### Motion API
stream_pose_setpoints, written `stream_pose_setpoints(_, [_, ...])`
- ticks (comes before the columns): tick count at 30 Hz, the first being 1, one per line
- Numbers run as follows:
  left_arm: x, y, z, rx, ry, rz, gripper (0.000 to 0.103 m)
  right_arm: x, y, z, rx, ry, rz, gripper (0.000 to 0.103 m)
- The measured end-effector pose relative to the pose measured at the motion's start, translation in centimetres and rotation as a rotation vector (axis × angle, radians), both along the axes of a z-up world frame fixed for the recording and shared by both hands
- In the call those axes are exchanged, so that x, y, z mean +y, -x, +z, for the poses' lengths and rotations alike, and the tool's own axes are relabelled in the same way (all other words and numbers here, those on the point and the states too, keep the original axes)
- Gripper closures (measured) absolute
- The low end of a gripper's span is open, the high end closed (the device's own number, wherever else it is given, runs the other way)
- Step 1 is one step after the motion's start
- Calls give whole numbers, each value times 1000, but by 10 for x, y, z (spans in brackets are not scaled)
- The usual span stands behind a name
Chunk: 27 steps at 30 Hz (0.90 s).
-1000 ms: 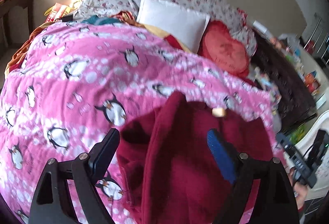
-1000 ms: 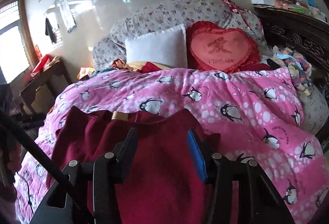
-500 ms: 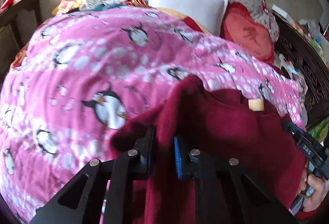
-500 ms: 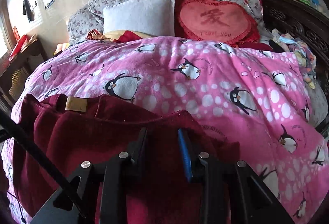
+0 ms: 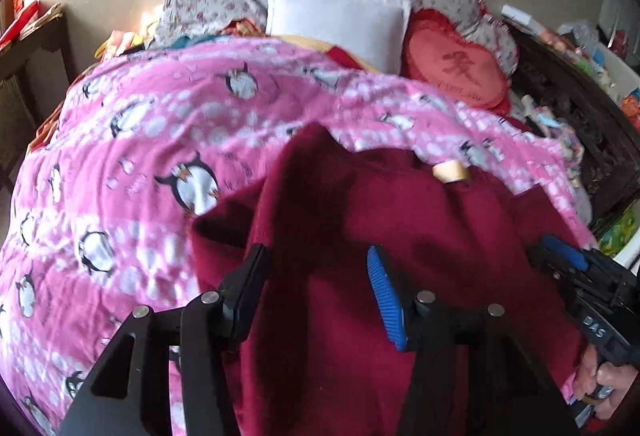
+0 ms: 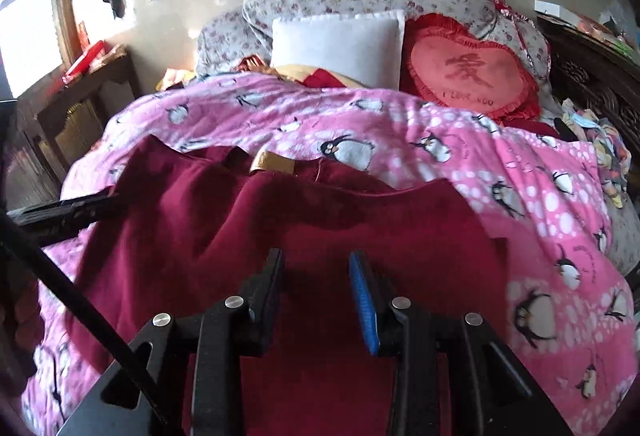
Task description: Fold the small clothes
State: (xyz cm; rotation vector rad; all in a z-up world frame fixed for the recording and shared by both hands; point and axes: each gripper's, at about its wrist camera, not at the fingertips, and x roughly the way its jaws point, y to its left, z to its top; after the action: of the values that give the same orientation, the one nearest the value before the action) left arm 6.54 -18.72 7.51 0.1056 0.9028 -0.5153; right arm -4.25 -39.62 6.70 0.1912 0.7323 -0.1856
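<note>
left hand-held gripper (image 5: 318,286): jaws pinched on the maroon garment (image 5: 400,220) half a second ago, now spread apart | right hand-held gripper (image 6: 318,294): likewise opened | garment: left side fold released, lying on the bed

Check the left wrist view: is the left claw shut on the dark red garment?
No, the left claw stands open over the dark red garment, gripping nothing.

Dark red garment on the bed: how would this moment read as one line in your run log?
stage: fold underway | dark red garment: lying on pink penguin blanket | left gripper: open, above garment | right gripper: open, above garment
</note>
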Motion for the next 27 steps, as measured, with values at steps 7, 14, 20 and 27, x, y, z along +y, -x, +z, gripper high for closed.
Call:
stream_pose_setpoints(7, [-8, 4, -16, -43, -69, 13, 47, 1, -9, -2, -12, 20, -45, 66])
stream_pose_setpoints(14, [0, 31, -6, -85, -55, 25, 37, 16, 25, -9, -2, 0, -10, 58])
stream_pose_setpoints(20, [18, 67, 8, -140, -57, 46, 30, 29, 43, 7, -40, -13, -20, 48])
stream_pose_setpoints(27, [38, 110, 21, -194, -56, 59, 22, 61, 86, 18, -72, -7, -49, 38])
